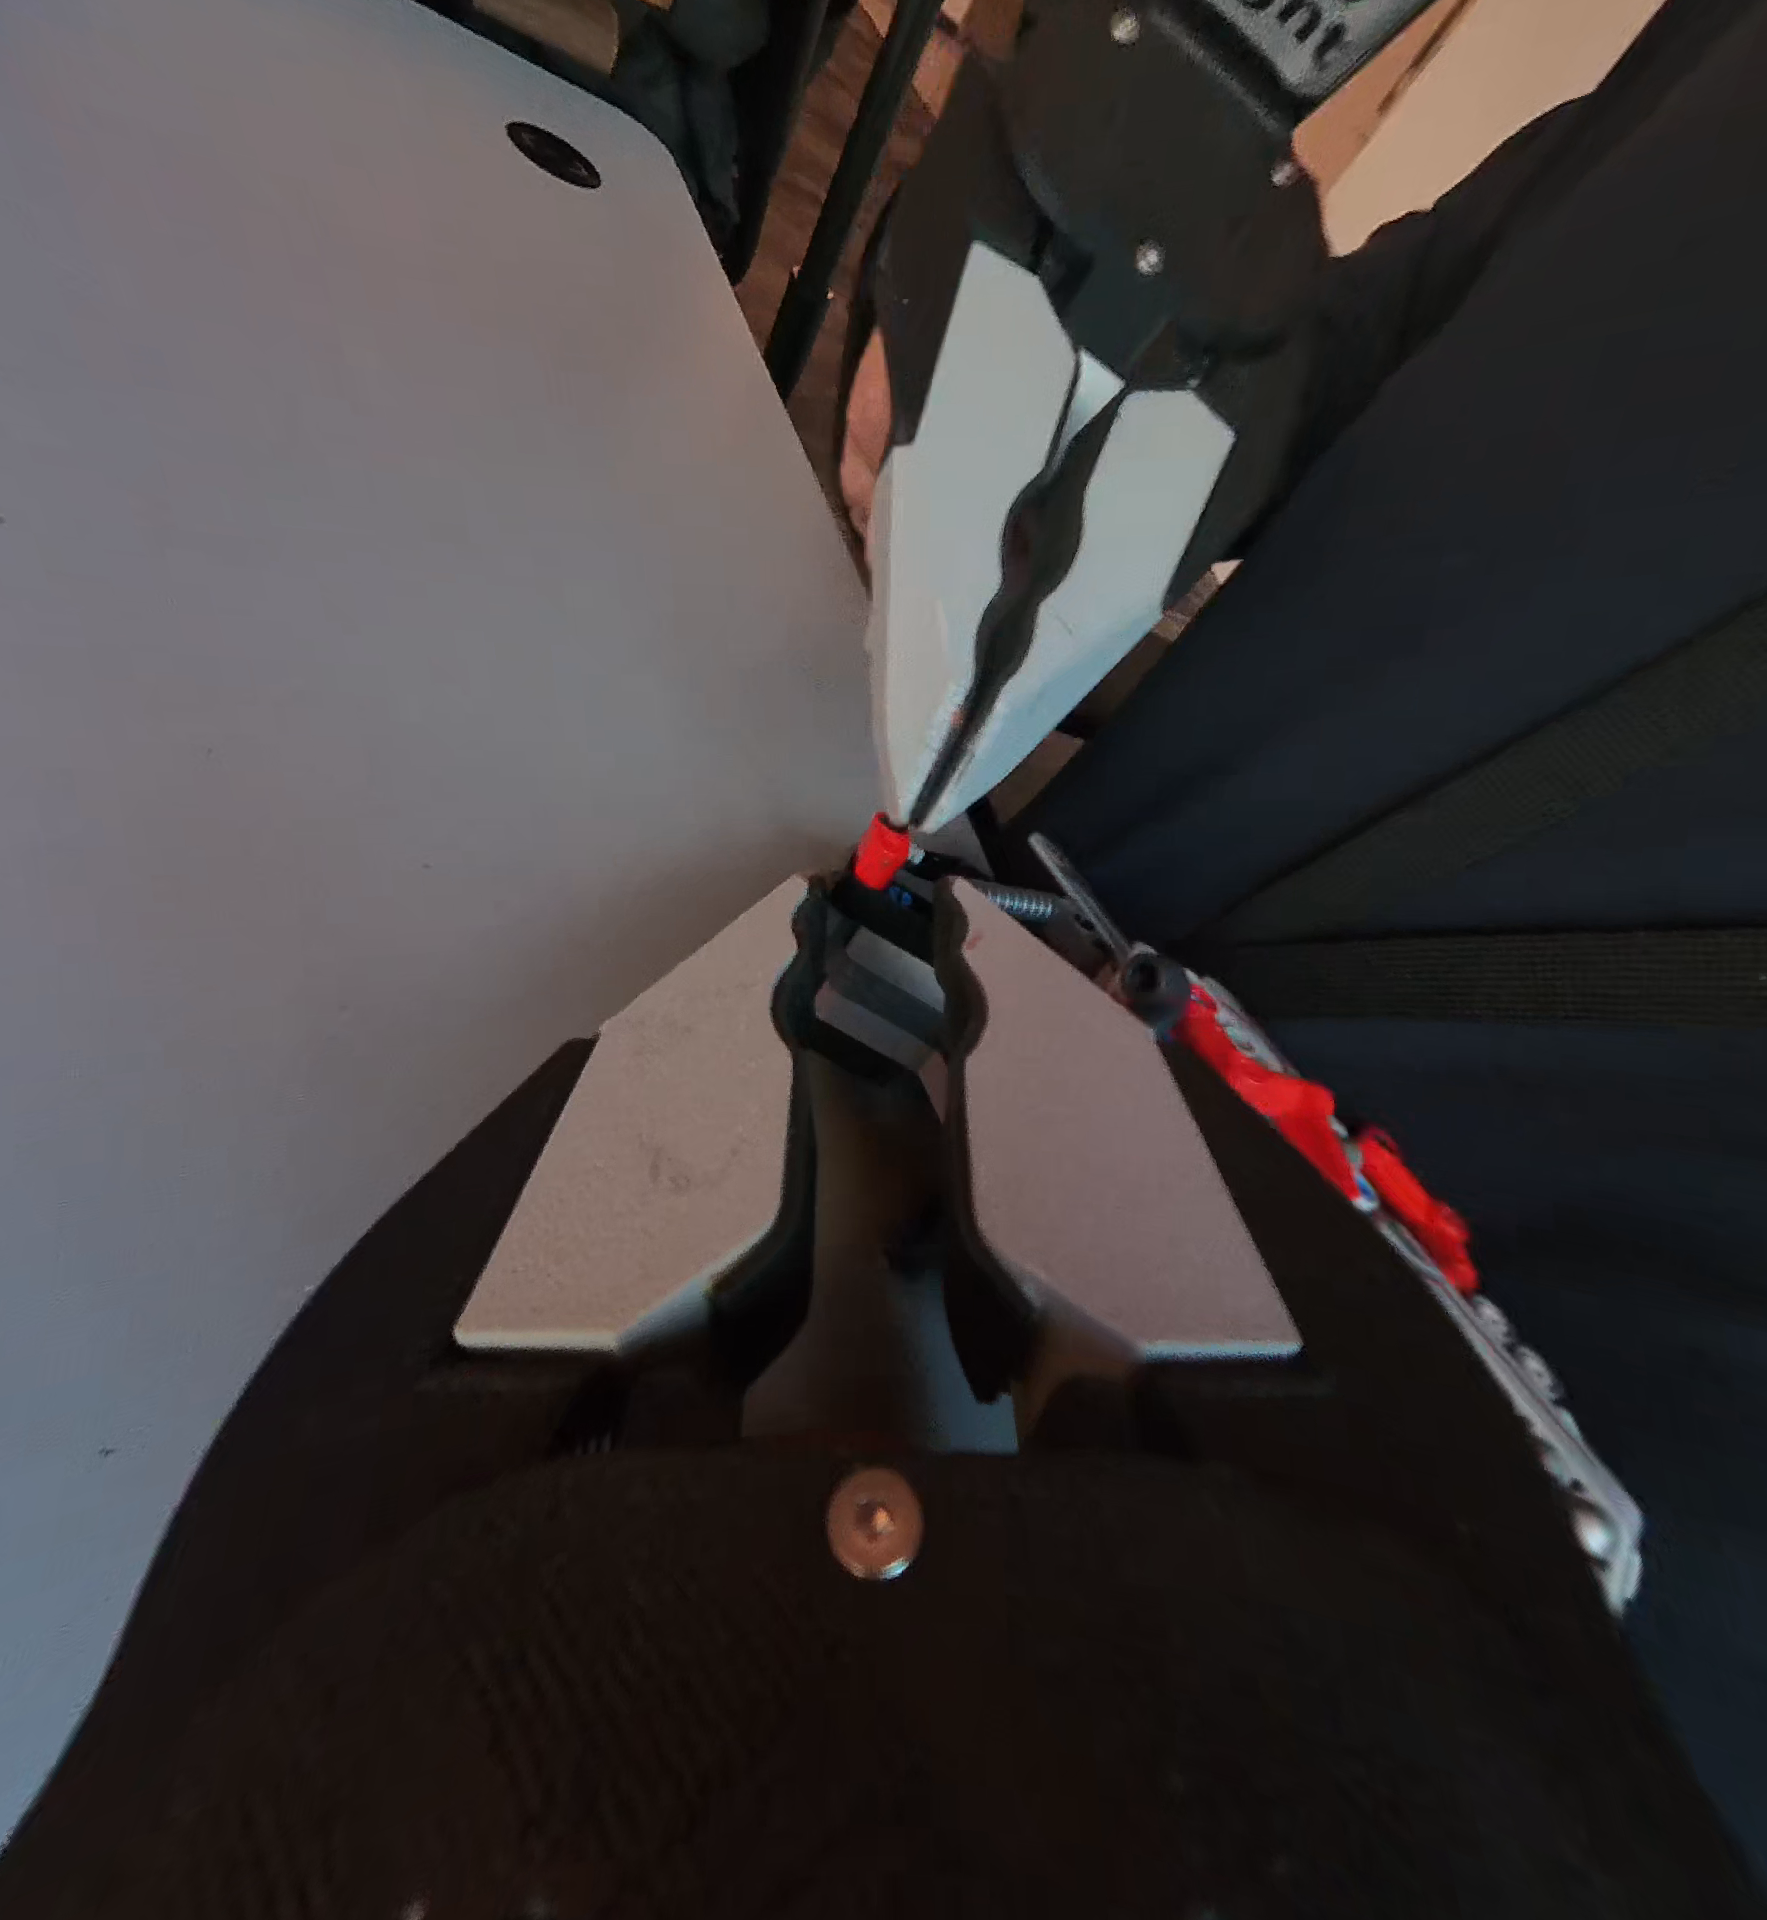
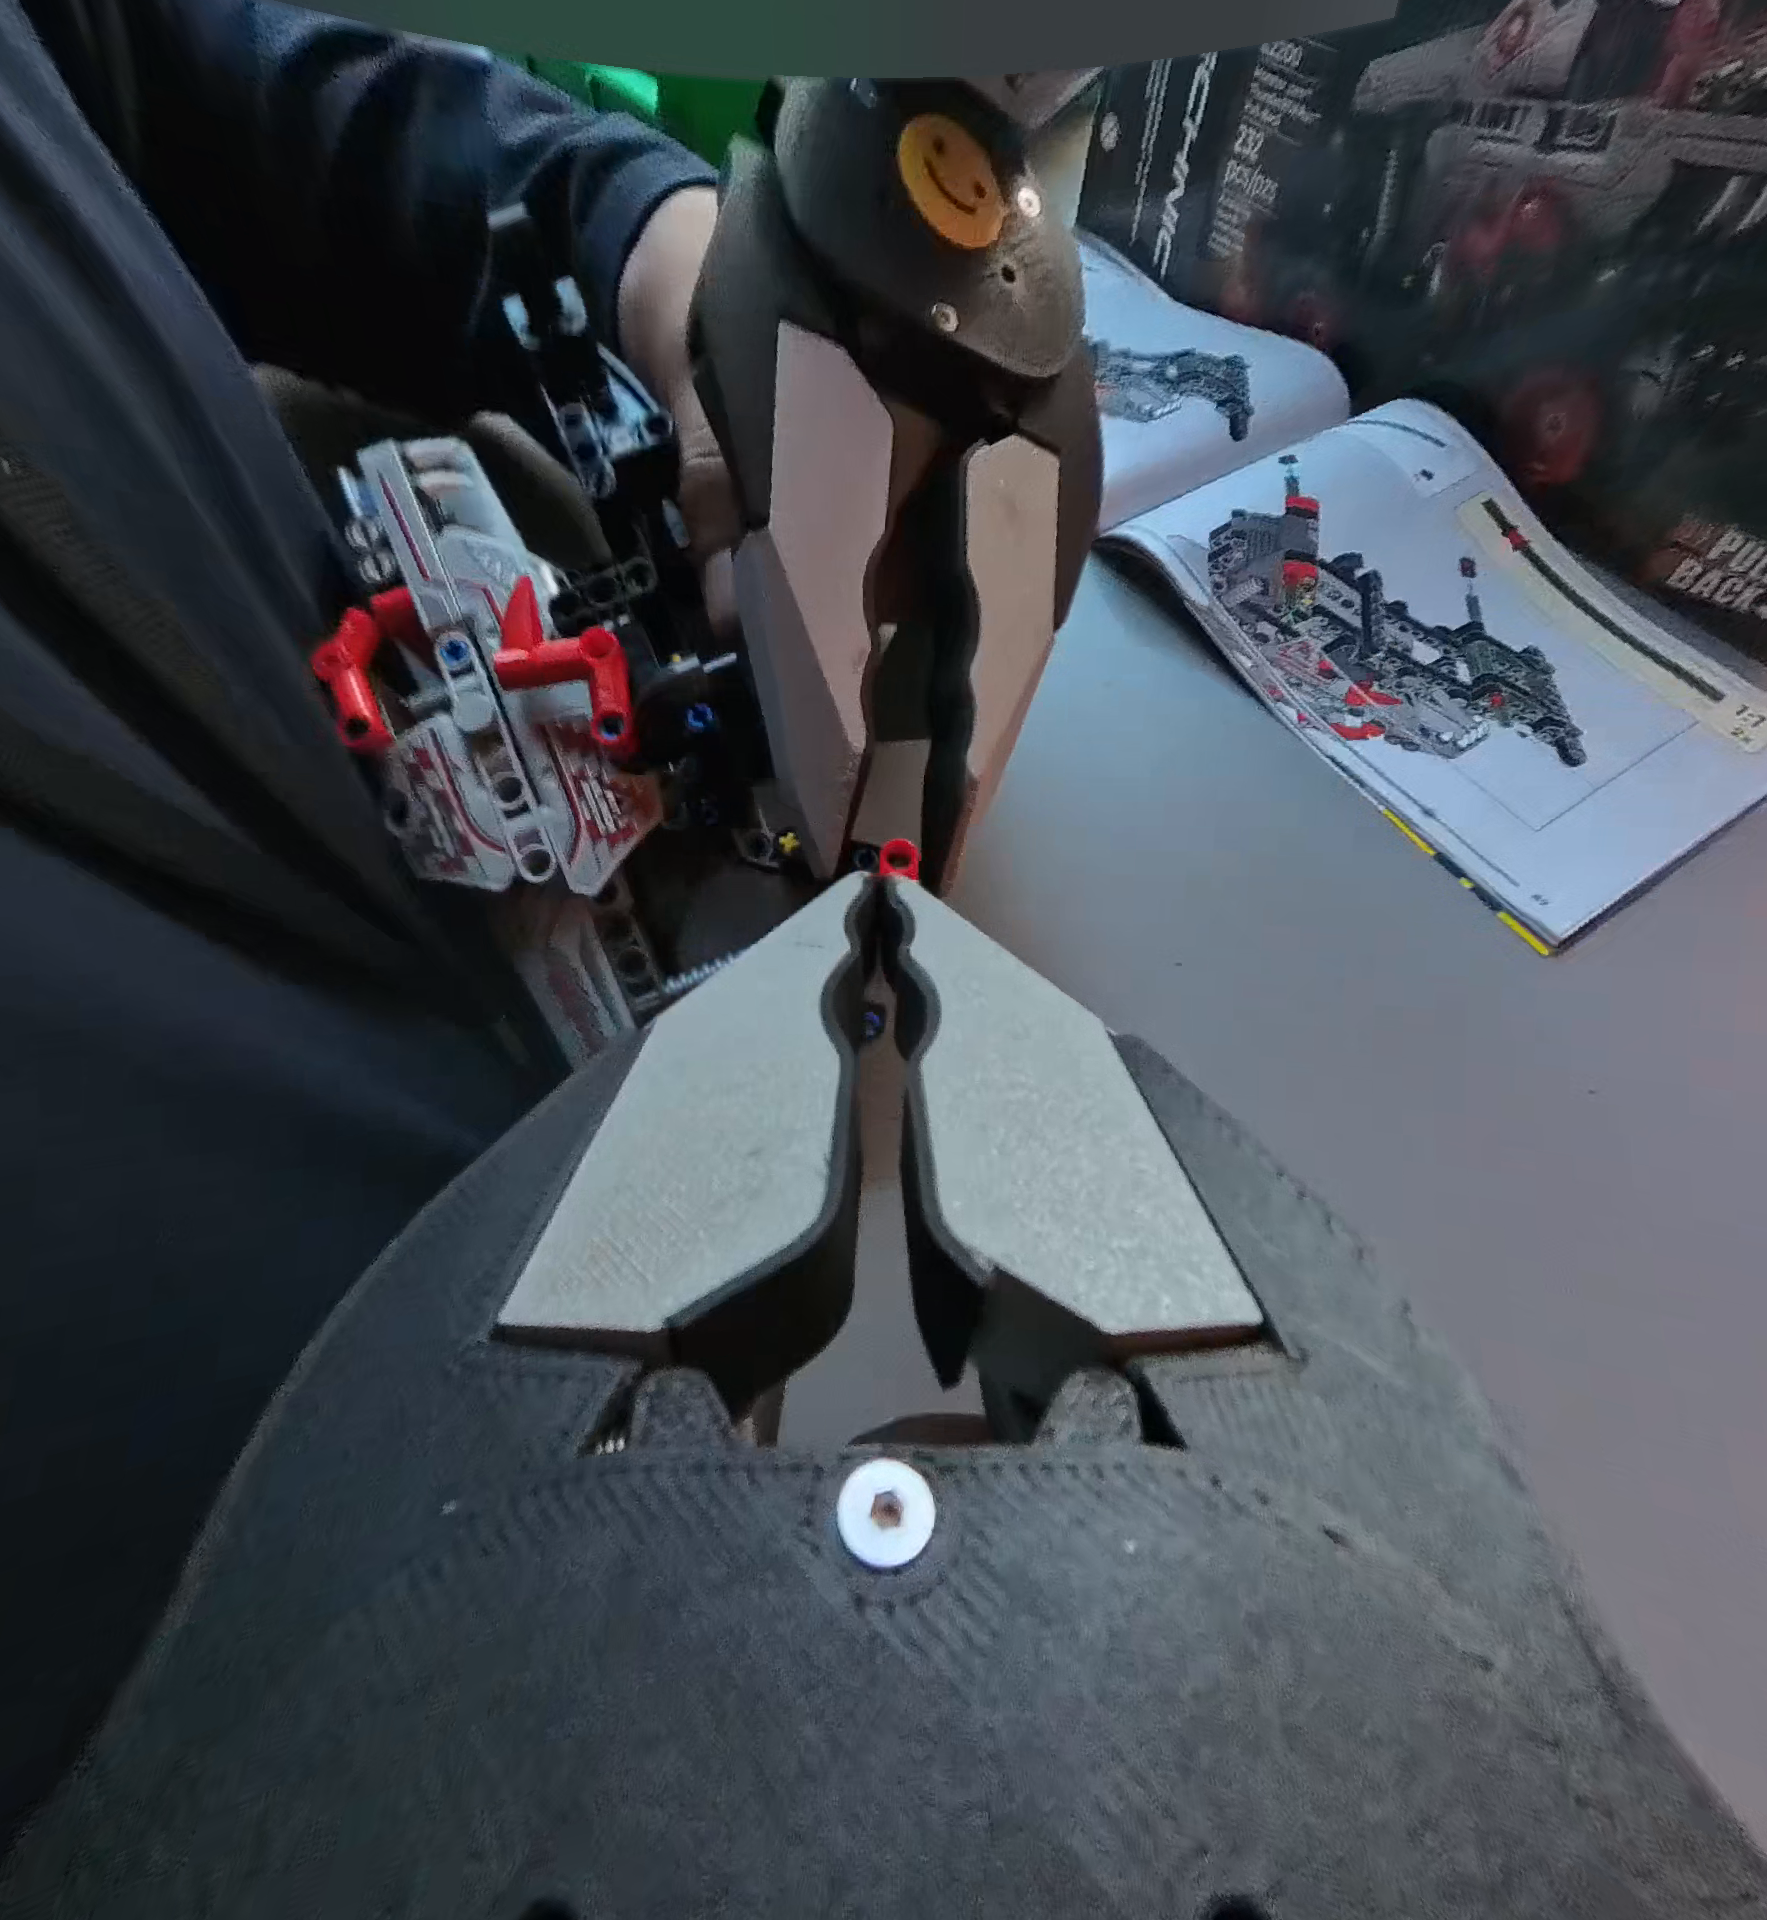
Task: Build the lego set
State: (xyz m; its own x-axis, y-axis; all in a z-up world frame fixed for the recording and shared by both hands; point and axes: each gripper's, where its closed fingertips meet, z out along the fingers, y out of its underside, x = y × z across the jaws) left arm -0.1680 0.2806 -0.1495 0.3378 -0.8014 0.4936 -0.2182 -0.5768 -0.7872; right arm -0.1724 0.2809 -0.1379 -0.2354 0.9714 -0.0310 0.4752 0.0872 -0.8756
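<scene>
My right gripper [image 2: 884, 883] is shut on a small red Lego pin [image 2: 898, 857] at its fingertips. It presses the pin against the end of the partly built Lego model [image 2: 484, 665], which is grey, black and red. My left gripper [image 1: 879, 894] is shut on a grey and black part of that model [image 1: 874, 997]. The rest of the model trails off to the right [image 1: 1274, 1101]. In the left wrist view the right gripper [image 1: 915, 821] comes down from above with the red pin [image 1: 881, 847]. The two grippers meet tip to tip.
An open instruction booklet [image 2: 1430, 644] lies on the grey table [image 2: 1378, 1143] at the right, with the dark Lego box [image 2: 1585, 208] behind it. A person's dark clothing [image 2: 131, 727] fills the left. The table's rounded edge [image 1: 733, 312] runs near the grippers. The grippers are tip to tip, or close to it.
</scene>
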